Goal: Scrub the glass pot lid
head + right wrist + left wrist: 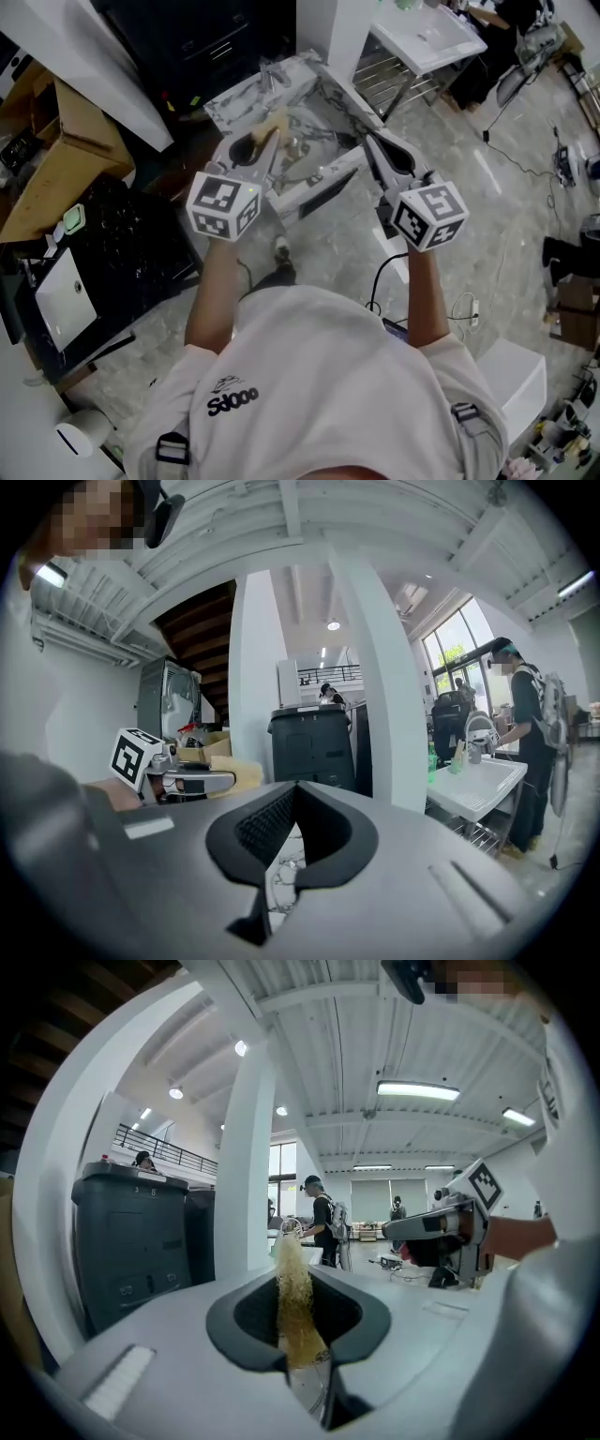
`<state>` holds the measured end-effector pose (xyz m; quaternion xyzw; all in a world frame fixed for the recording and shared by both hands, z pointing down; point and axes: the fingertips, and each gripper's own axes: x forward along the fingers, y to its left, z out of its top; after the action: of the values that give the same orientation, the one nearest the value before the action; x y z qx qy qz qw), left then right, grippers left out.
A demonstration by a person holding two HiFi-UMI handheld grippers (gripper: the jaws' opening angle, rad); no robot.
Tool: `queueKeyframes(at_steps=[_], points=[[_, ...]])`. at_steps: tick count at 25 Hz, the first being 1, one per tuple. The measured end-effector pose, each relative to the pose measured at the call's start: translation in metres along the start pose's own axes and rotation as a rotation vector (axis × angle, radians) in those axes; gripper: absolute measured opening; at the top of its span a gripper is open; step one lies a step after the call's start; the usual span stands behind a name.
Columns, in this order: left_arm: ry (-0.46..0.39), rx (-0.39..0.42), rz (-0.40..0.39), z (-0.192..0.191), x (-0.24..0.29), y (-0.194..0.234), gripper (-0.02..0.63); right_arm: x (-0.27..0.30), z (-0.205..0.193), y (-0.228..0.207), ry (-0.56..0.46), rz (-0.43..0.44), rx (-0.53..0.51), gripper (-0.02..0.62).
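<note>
Yellow, fibrous scouring pad (295,1307) stands pinched in the left gripper (272,128) fingers. Right gripper (295,789) fingers press onto the thin rim of the clear glass pot lid (305,155), held in the air just beside the pad. Open marbled floor (328,246) lies below.

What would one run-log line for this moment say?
left gripper: shut on sponge | right gripper: shut on glass lid

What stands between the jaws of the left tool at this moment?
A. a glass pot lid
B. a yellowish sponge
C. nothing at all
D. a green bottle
B: in the left gripper view, the jaws of the left tool are closed on a yellowish sponge, which stands upright between them and reaches out past their tips.
</note>
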<state>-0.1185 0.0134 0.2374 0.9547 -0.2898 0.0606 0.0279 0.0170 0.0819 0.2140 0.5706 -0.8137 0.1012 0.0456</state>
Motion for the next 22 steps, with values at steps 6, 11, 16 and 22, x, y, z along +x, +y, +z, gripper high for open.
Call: queueKeyframes(at_steps=[6, 11, 16, 22], points=[[0.023, -0.004, -0.013, -0.006, 0.02, 0.031, 0.051, 0.039, -0.006, -0.009, 0.04, -0.002, 0.002, 0.002], [0.036, -0.009, -0.028, -0.012, 0.036, 0.058, 0.052, 0.068, -0.003, -0.012, 0.049, -0.011, -0.001, 0.002], [0.05, -0.014, -0.049, -0.021, 0.054, 0.083, 0.052, 0.097, -0.001, -0.021, 0.052, -0.039, 0.001, 0.003], [0.099, -0.009, -0.076, -0.041, 0.075, 0.114, 0.052, 0.127, -0.005, -0.027, 0.083, -0.046, -0.006, 0.003]])
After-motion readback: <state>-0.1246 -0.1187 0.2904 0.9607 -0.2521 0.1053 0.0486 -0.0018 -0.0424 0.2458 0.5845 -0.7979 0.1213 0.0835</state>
